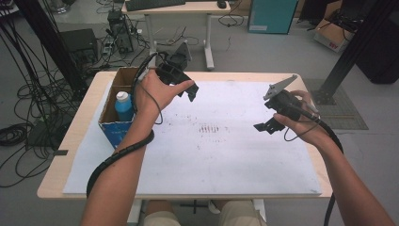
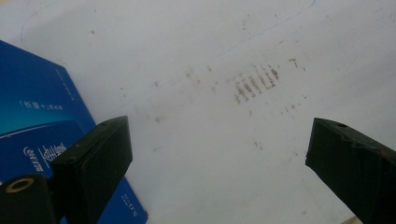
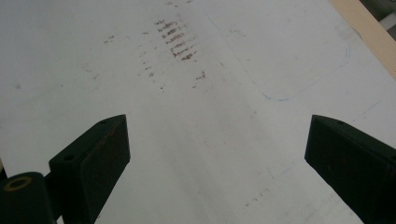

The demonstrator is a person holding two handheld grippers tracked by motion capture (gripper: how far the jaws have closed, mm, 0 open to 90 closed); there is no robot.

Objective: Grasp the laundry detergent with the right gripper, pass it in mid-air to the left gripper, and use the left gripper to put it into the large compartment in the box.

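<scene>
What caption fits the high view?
Open left gripper beside the blue-fronted cardboard box; open right gripper over the white mat.

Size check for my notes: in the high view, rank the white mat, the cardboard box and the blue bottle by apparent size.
1. White mat, by far the largest.
2. Cardboard box, open-topped, at the mat's left edge.
3. Blue bottle, white-capped, standing inside the box, partly hidden by its wall.

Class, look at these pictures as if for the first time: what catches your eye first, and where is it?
First, the two black grippers held above the white sheet: the left gripper near the cardboard box, the right gripper toward the sheet's right side, both with jaws wide apart and nothing between them. Next, the blue bottle with a white cap standing in the box, and the brownish smudge marks mid-sheet.
</scene>
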